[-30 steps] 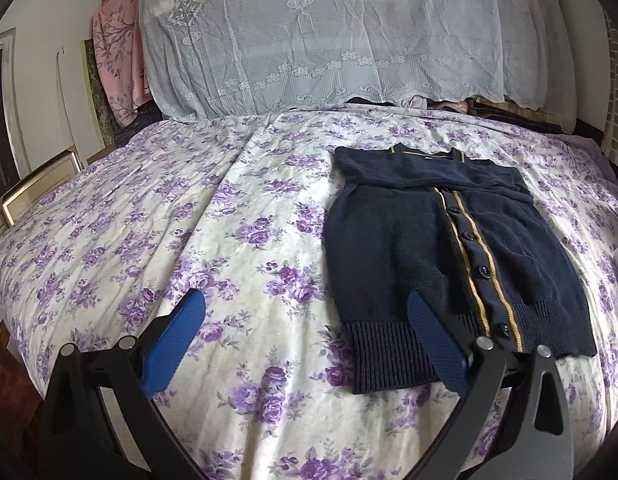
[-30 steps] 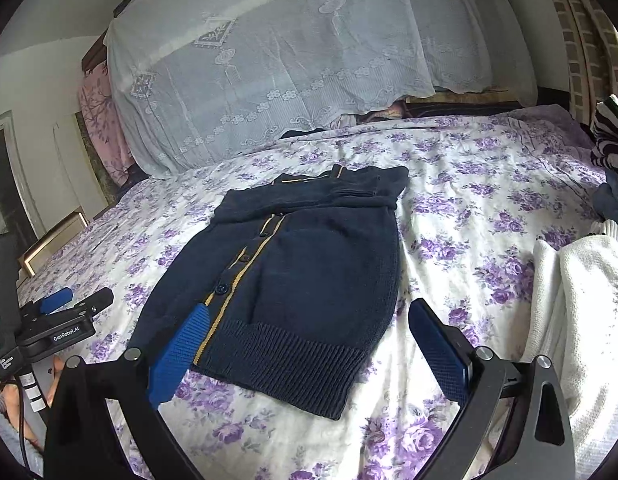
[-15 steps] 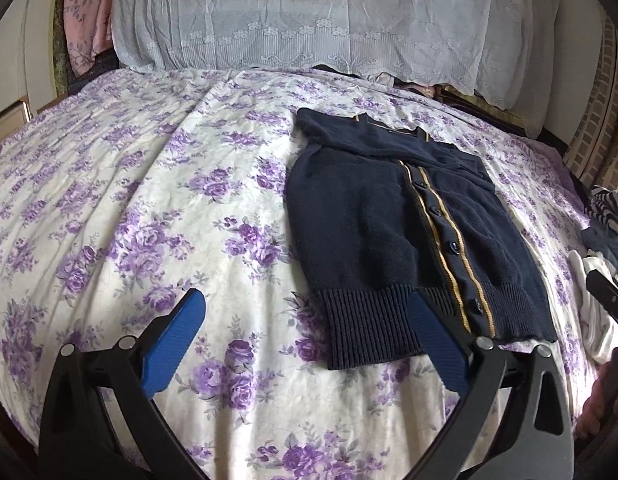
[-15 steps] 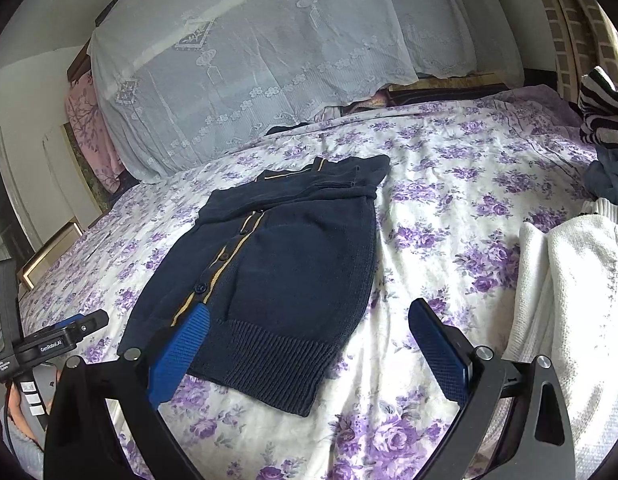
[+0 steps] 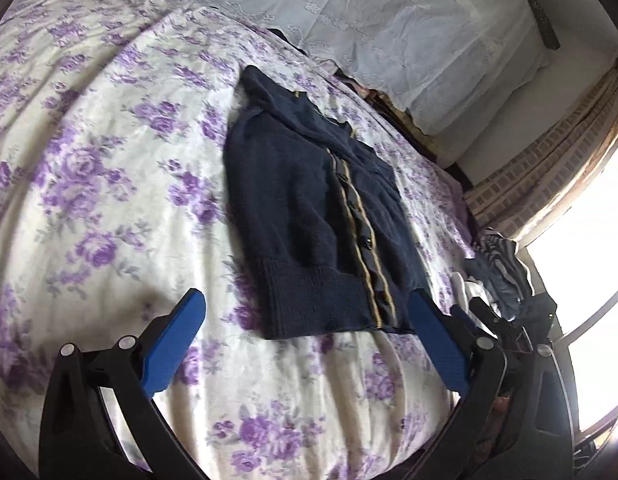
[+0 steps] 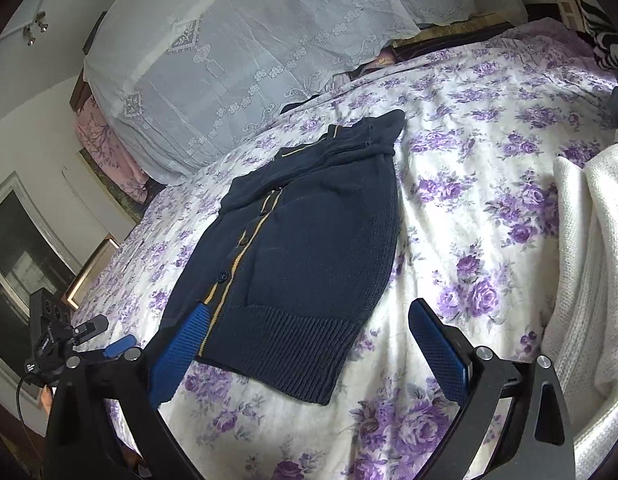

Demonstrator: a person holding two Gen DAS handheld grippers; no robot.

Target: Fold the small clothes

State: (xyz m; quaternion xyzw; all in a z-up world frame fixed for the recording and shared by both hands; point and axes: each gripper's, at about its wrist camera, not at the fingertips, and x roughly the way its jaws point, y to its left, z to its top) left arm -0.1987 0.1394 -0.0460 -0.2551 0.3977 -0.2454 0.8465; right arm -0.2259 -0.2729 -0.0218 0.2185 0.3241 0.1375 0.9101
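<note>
A: What's unclear?
B: The white knit (image 6: 589, 280) runs off the right wrist view's edge; the clothes pile (image 5: 497, 264) sits half behind the other gripper (image 5: 505, 328), garments indistinguishable, and the left wrist view is motion-blurred

The navy knitted cardigan with a gold-striped button band (image 6: 309, 240) lies flat on the purple-flowered bed sheet (image 6: 469, 208), hem towards both cameras, with the white lace-covered pile (image 6: 245, 52) behind it and the cream knitted blanket (image 6: 589, 280) to its right.
</note>
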